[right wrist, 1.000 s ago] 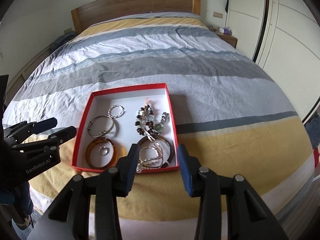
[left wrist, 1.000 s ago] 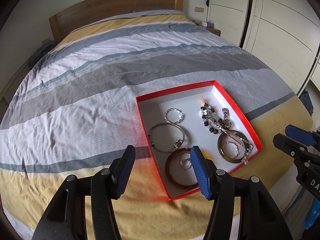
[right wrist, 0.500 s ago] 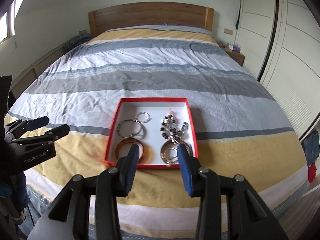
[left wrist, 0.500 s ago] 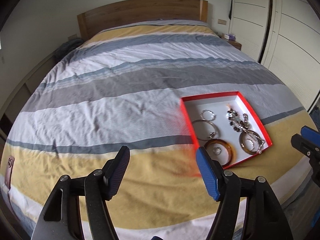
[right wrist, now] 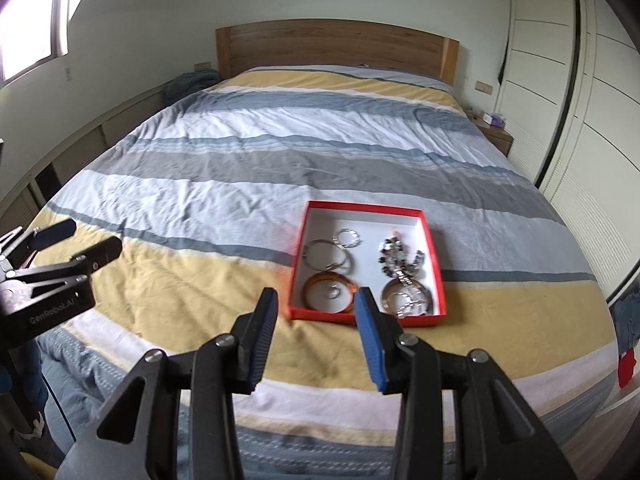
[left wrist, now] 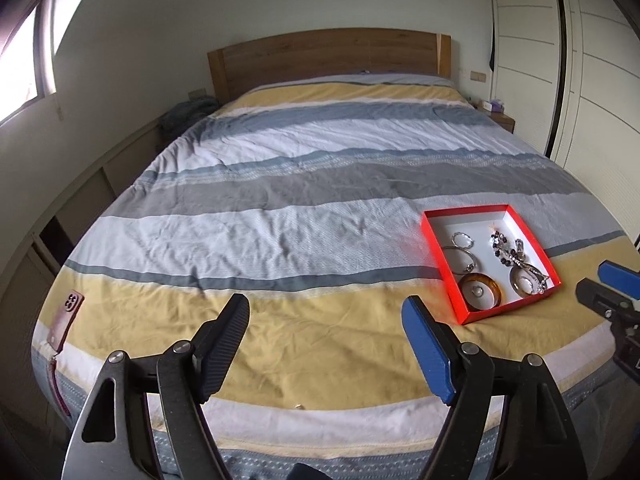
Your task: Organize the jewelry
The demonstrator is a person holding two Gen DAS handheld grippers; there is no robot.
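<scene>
A red box (left wrist: 441,263) (right wrist: 297,264) with a white inside lies on the striped bedspread near the foot of the bed. It holds an amber bangle (left wrist: 480,291) (right wrist: 328,291), silver bangles (left wrist: 460,258) (right wrist: 326,258), a small silver ring hoop (right wrist: 347,237) and a tangle of beads and a watch (left wrist: 510,252) (right wrist: 402,264). My left gripper (left wrist: 325,316) hangs over the yellow stripe, left of the box, its jaws opening with nothing between them. My right gripper (right wrist: 316,306) hovers just short of the box's near edge, open and empty.
A phone in a reddish case (left wrist: 66,314) lies at the bed's left edge. Beyond the bed stand the wooden headboard (left wrist: 328,56), a nightstand (right wrist: 496,136) and white wardrobe doors (right wrist: 580,92). A small object (left wrist: 299,405) rests on the bedspread's near hem.
Both grippers have pulled back and up from the box, which now looks smaller and farther. The left gripper's jaws have spread wider. More of the room shows.
</scene>
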